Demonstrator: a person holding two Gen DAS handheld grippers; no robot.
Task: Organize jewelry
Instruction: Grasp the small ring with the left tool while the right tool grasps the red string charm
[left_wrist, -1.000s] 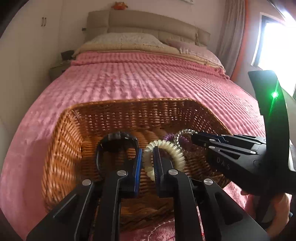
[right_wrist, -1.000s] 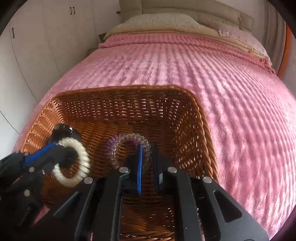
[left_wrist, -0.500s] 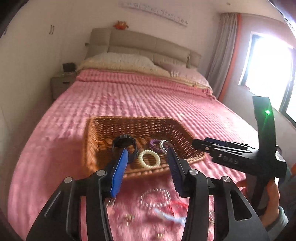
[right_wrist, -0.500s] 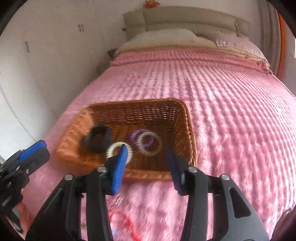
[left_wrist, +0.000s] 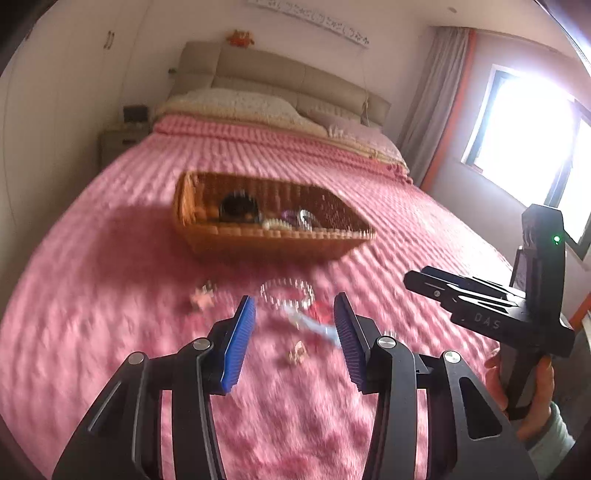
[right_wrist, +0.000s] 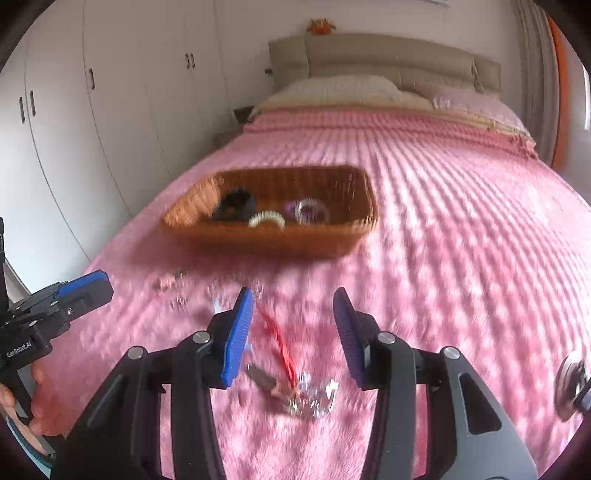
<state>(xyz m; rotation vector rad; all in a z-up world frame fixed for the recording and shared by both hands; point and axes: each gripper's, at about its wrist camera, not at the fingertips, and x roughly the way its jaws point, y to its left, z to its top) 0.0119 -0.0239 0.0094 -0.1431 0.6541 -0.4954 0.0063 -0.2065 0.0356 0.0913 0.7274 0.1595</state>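
In the left wrist view, the left gripper (left_wrist: 295, 314) hangs above the pink bedspread (left_wrist: 110, 314) with its jaws parted and nothing between the blue pads. The opening figure rose within the last second, though the jaws have held the same gap for the latter half. Past the fingertips, loose jewelry lies on the cover: a clear beaded bracelet (left_wrist: 286, 293), a small pink piece (left_wrist: 202, 298) to its left, a pale blue strip (left_wrist: 314, 326) and something red (left_wrist: 320, 311) beside it, all blurred, so their exact kind is hard to tell. Farther off sits the wicker basket (left_wrist: 258, 240), holding a black ring (left_wrist: 238, 207), a cream coil band (left_wrist: 275, 223) and a purple coil band (left_wrist: 291, 216). At the right, a hand (left_wrist: 532, 398) holds the right gripper (left_wrist: 417, 280).

In the right wrist view, the right gripper (right_wrist: 293, 310) is likewise spread apart and empty above the bedspread. A red cord (right_wrist: 279, 339) and a cluster of small clear and metallic pieces (right_wrist: 314, 397) lie just below and between its fingers. The basket stands far centre, well apart from both grippers, with the same rings inside. The left gripper shows at the near left edge.
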